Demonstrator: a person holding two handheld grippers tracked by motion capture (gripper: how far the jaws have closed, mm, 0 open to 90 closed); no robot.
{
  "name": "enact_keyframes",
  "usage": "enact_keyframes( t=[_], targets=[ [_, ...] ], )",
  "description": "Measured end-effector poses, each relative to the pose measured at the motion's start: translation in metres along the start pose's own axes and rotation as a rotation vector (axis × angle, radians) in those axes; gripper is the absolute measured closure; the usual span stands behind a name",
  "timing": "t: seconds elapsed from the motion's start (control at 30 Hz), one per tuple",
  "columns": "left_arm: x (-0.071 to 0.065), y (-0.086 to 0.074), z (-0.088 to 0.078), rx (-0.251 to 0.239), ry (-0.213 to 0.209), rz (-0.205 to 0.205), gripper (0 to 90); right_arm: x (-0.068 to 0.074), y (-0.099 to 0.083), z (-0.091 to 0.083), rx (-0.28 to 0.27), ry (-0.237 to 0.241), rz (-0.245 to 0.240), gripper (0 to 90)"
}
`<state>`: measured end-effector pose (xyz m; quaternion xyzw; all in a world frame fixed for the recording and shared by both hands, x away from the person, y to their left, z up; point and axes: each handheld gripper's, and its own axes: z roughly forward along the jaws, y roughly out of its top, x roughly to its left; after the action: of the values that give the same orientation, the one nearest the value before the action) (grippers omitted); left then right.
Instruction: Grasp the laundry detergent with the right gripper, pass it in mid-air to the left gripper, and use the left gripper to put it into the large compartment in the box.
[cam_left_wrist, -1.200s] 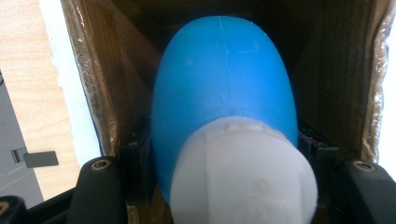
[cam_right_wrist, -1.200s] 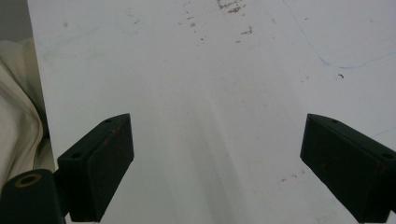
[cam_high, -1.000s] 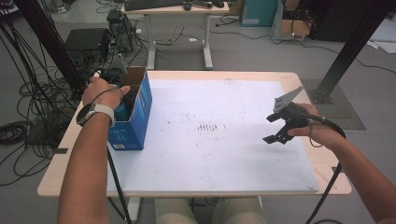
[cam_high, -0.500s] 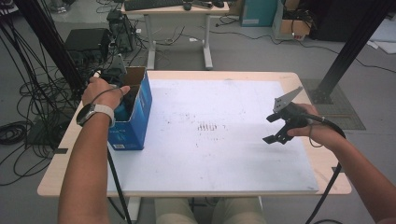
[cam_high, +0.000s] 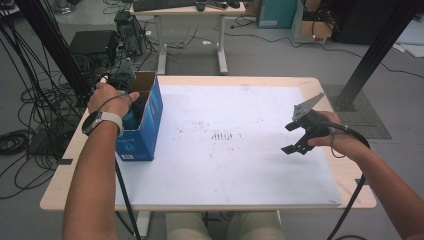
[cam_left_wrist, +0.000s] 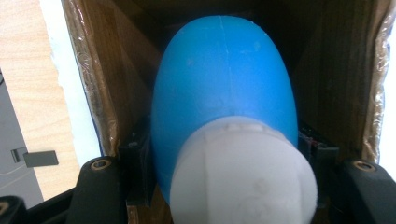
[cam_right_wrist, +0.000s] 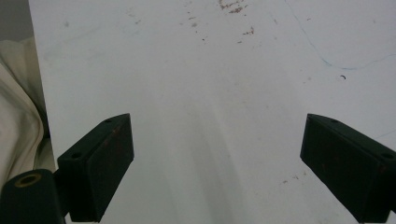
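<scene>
An open blue cardboard box (cam_high: 148, 127) stands at the left edge of the white board (cam_high: 225, 170). My left gripper (cam_high: 133, 111) reaches down into it, mostly covered by the hand. In the left gripper view my left gripper (cam_left_wrist: 224, 144) is shut on a smooth blue egg-shaped object (cam_left_wrist: 224, 79) with a white rounded end (cam_left_wrist: 243, 182); the jaws press on its two sides between the box's brown inner walls. My right gripper (cam_high: 290, 138) hovers over the right part of the board, open, with nothing between its jaws. In the right gripper view, bare white board lies below my right gripper (cam_right_wrist: 219, 158).
The board lies on a wooden table (cam_high: 60, 192) and bears faint dark marks (cam_high: 222, 135) at its middle. Cables (cam_high: 20, 140) and black equipment (cam_high: 92, 42) crowd the floor at left. Another desk (cam_high: 190, 10) stands behind, and a black post (cam_high: 375, 50) rises at the right.
</scene>
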<state>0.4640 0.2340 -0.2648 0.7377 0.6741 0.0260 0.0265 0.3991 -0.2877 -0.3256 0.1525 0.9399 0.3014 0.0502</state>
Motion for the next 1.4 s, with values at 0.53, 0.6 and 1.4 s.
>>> enact_keyframes(
  t=[0.53, 0.6, 1.4],
  targets=[
    [-0.0001, 0.0001, 0.0000, 0.002, -0.001, -0.003, 37.3, 0.0002, -0.0002, 0.0000, -0.001, 0.000, 0.002, 9.6],
    [-0.0001, 0.0001, -0.0001, 0.003, -0.001, -0.002, 37.3, 0.0002, -0.0002, 0.0000, -0.001, -0.001, 0.004, 9.6],
    [0.0001, 0.0003, 0.0000, 0.005, -0.002, -0.005, 37.2, -0.0001, 0.0007, -0.0006, 0.017, 0.001, -0.003, 9.6]
  ],
)
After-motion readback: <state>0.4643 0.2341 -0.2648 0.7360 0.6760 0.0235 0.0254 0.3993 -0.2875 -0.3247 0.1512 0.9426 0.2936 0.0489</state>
